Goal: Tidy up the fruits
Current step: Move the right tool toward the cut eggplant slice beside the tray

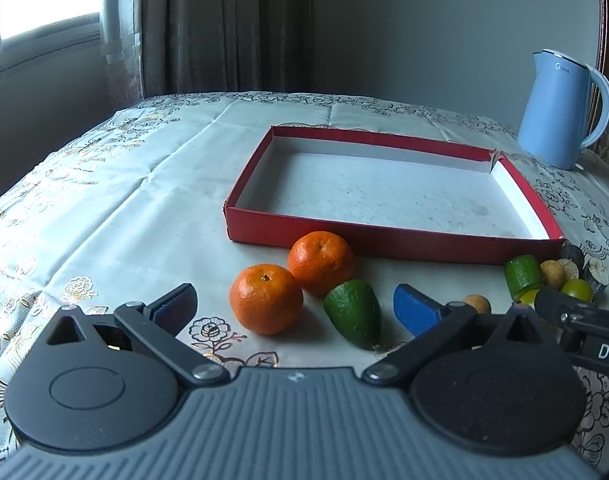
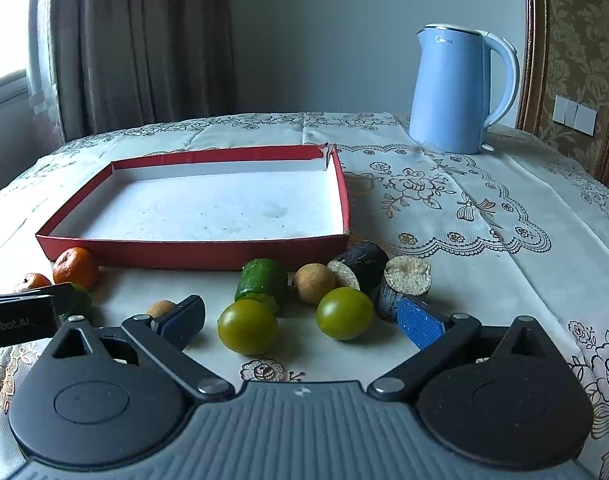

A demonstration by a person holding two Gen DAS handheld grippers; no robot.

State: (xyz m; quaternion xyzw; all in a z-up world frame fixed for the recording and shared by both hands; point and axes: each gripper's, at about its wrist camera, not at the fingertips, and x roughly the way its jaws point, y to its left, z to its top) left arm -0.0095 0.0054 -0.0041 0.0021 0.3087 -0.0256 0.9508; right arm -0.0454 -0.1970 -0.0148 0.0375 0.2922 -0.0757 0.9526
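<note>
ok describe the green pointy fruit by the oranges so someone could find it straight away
Start at the red tray on the tablecloth; two oranges sit against its near wall. Beside them, toward the left gripper, lies the green fruit, the only dark green, tapered one there.

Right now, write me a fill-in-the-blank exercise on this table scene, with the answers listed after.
1. The red tray holds ____ fruit.
2. The two oranges lie in front of the ____ gripper.
3. The kettle is ____ in color.
4. Both jaws of the right gripper stand ____.

Answers: no; left; blue; open
</note>
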